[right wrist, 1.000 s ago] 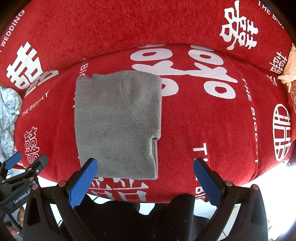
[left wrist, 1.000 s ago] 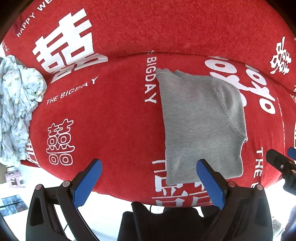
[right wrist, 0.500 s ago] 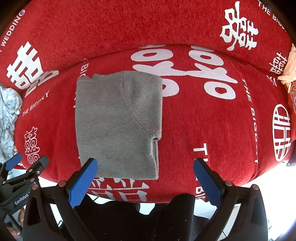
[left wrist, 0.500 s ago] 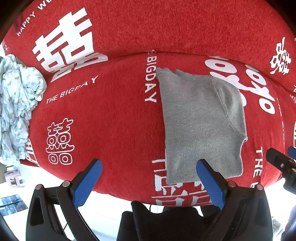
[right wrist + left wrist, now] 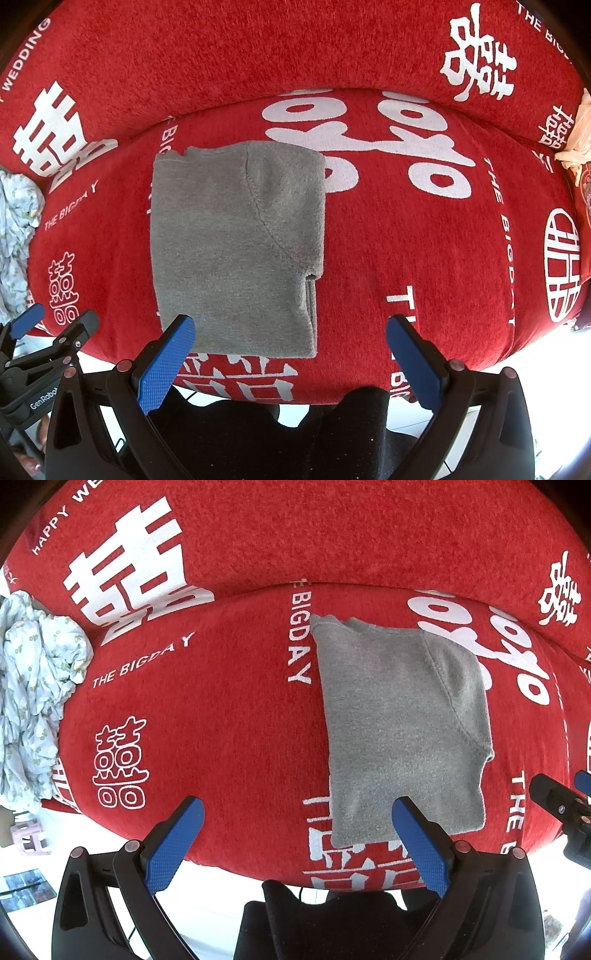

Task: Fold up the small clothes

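My left hand-held gripper point(image 5: 295, 834) hangs with its blue-padded jaws spread wide and nothing between them, above the near edge of the red sofa cover point(image 5: 221, 720) printed with white characters, and my right hand-held gripper point(image 5: 290, 354) is spread just as wide and empty beside it. The folded grey garment point(image 5: 236, 243) lies flat on the cover ahead of both, its near hem just beyond my right gripper's left finger. A crumpled pale patterned cloth point(image 5: 33, 686) sits well apart at the far left.
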Tool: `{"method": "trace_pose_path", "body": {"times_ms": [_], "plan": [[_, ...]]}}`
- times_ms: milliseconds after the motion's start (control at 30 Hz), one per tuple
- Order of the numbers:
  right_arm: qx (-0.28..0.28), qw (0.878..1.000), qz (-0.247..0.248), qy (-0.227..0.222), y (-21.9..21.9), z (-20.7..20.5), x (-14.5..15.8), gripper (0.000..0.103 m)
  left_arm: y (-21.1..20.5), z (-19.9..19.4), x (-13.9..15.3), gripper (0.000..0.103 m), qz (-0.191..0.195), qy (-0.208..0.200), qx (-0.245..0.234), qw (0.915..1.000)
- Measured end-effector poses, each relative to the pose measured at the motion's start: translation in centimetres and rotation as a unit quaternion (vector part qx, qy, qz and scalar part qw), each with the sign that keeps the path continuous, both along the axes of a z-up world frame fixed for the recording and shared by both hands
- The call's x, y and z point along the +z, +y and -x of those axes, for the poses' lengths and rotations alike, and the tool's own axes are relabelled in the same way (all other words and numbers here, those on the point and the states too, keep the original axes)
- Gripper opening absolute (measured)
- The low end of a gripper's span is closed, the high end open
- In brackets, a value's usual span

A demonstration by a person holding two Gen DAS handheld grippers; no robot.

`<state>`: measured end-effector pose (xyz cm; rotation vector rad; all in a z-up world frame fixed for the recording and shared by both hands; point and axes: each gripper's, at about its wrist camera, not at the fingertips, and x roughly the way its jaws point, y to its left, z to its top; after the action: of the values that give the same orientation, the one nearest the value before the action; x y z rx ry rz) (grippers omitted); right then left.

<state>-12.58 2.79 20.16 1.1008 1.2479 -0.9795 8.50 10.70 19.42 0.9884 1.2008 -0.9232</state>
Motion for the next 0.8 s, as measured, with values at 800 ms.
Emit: {"method": "trace_pose_path", "body": {"times_ms": [800], "plan": [[0.005, 1.0, -0.004, 0.0, 0.29, -0.31, -0.71, 0.103, -0.19, 0.12, 0.1, 0.102, 0.012, -0.006, -0.02, 0.9997]]}}
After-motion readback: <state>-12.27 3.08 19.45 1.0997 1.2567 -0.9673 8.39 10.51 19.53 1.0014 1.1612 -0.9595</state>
